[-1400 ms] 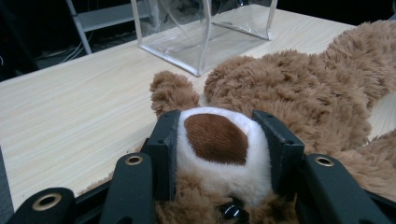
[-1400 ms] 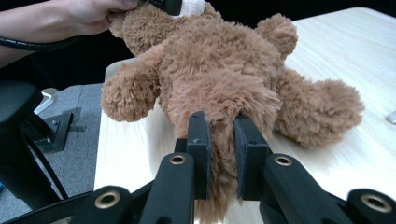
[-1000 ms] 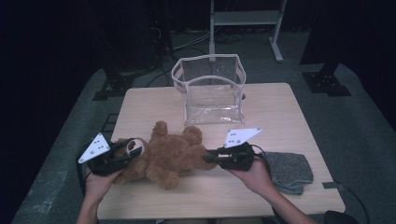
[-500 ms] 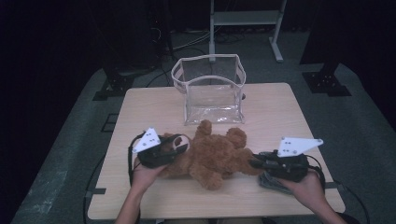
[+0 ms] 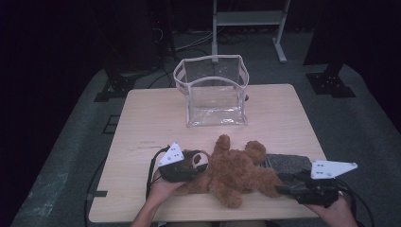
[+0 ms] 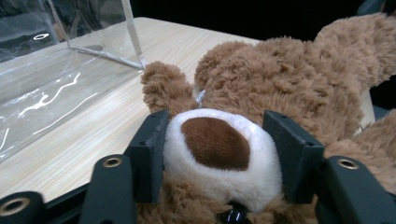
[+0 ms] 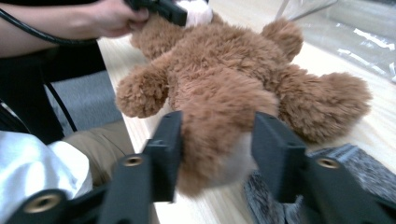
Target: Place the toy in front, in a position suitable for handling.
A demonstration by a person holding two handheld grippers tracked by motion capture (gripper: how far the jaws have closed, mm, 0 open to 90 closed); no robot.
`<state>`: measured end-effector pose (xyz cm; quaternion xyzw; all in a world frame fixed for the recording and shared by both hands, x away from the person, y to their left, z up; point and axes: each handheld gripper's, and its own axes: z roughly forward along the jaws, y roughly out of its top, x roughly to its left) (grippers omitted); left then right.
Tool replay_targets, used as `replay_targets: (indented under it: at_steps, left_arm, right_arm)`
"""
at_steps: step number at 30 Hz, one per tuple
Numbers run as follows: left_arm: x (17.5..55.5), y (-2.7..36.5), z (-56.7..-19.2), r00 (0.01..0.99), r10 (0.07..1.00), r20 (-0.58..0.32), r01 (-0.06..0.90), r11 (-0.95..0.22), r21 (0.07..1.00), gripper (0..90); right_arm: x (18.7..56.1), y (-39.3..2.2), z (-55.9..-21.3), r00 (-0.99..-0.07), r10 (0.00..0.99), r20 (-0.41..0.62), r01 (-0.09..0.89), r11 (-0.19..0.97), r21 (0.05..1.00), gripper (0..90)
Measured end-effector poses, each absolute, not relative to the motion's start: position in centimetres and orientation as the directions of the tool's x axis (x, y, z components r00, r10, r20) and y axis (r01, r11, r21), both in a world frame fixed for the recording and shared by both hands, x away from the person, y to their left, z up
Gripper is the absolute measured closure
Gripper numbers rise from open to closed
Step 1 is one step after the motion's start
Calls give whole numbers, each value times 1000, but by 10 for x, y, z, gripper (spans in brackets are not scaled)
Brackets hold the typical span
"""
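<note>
Teddy bear [image 5: 236,172] | lies on worktop [image 5: 151,123] before clear bag [image 5: 213,90] | left tool [image 6: 217,156] jaws just opening around muzzle, right tool [image 7: 217,154] jaws just opening around leg | soft, light, plush gives; you should grip limbs deep.

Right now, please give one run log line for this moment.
bear: lying on table | left gripper: opening around muzzle | right gripper: opening around leg | bag: upright behind
</note>
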<state>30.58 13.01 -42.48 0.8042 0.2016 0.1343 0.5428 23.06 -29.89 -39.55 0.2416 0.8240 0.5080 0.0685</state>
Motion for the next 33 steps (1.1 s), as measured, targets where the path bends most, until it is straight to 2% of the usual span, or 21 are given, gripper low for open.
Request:
replay_targets:
  at_steps: [3, 6, 9, 12, 20, 33]
  left_arm:
    - [305, 131, -425, 887, 462, -2, 176, -334, 926, 356]
    - [304, 131, -425, 884, 468, 1, 179, -340, 923, 297]
    - [305, 134, -425, 878, 478, -5, 183, -328, 927, 239]
    - [306, 138, -424, 869, 493, -33, 207, -304, 930, 177]
    - [307, 149, -422, 859, 512, -36, 214, -294, 931, 128]
    - [302, 163, -424, 859, 510, -44, 235, -317, 919, 91]
  right_arm:
    - [229, -319, -390, -865, 479, 147, 329, 323, 887, 432]
    - [242, -337, -392, -852, 508, 128, 323, 318, 891, 363]
    - [266, -345, -402, -846, 513, 144, 347, 325, 880, 350]
    - [290, -342, -412, -851, 508, 133, 359, 379, 853, 354]
    - [335, -327, -432, -857, 499, 130, 392, 467, 793, 357]
    - [350, -319, -465, -839, 525, 146, 447, 511, 735, 367]
